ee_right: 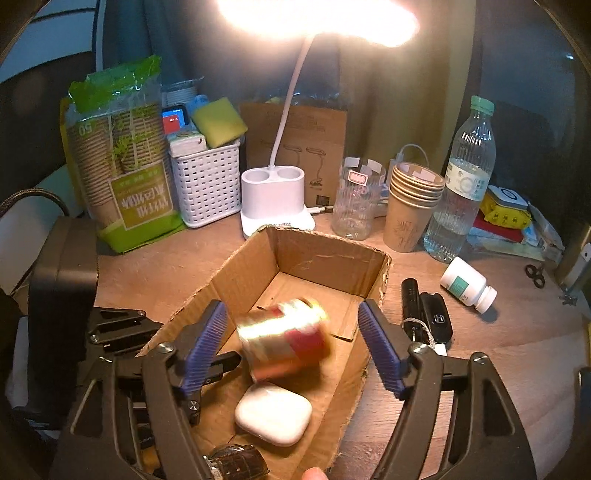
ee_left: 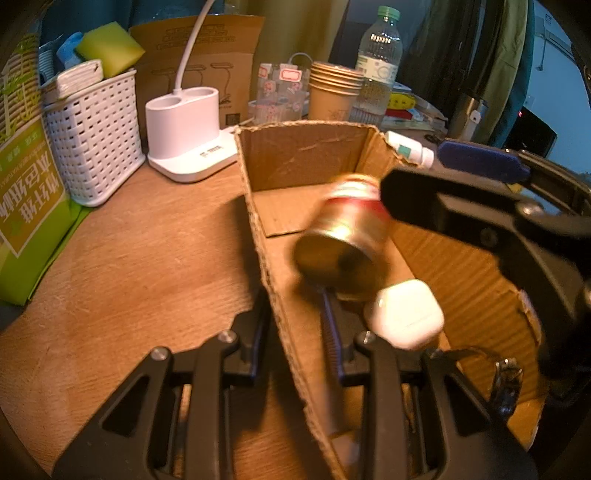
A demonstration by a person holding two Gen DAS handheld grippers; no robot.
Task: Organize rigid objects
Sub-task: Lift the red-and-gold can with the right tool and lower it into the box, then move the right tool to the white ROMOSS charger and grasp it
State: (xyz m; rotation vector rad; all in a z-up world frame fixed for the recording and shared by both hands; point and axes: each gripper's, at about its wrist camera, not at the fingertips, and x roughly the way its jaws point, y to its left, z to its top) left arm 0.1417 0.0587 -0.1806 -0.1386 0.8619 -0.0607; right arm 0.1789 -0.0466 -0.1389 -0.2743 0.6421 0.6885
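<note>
We see a wooden counter (ee_right: 517, 354) lit warmly by a white desk lamp (ee_right: 275, 199) glowing overhead, with olive and dark curtains (ee_right: 406, 110) hanging behind.

I can't read the can (ee_right: 284, 338): it is smeared by motion blur in both wrist views, label illegible. A dark round object (ee_right: 236, 463) at the bottom edge of my right view is cut off and unidentifiable. The lamp head (ee_right: 317, 18) is blown out to glare.
</note>
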